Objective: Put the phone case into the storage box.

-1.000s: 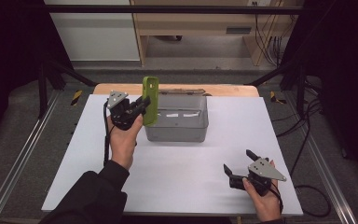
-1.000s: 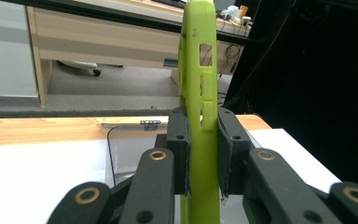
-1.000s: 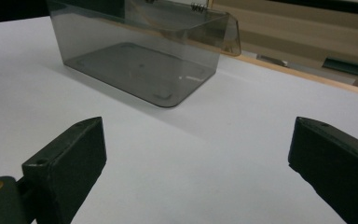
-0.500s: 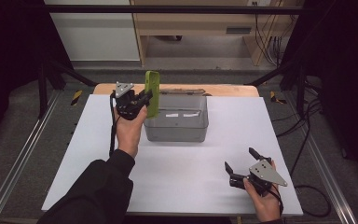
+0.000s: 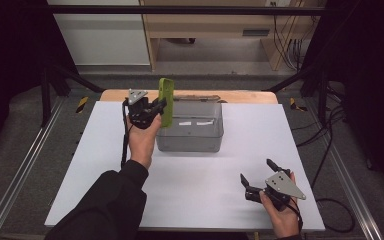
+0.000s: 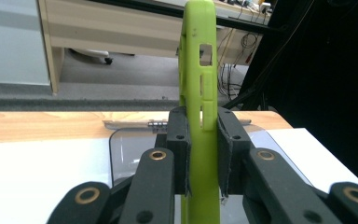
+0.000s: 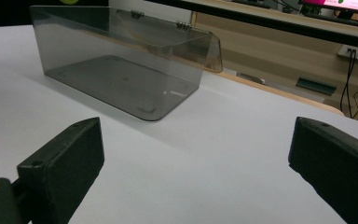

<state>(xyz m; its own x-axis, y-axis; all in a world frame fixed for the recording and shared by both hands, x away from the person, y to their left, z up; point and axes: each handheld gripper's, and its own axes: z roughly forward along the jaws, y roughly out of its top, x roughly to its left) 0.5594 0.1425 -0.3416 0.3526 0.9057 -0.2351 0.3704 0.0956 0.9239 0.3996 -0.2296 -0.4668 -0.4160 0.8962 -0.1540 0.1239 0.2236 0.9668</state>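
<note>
**Carrying the green case to the box**

I am gripping the green phone case [image 6: 199, 116] upright in my left gripper [image 5: 156, 108], fingers [image 6: 178, 154] clenching on its two faces at mid-length, holding it at the left end of the smoky clear box [image 5: 192, 131] on the white desk [image 5: 205, 185]. The case is looking light, rubbery and bendy, so I am judging a pinch across its flat faces near the middle the safest hold; its rim would likely flex. My right gripper [image 5: 260, 175] is resting near the desk's front edge, fingers [image 7: 63, 161] spread wide, grasping nothing.
</note>
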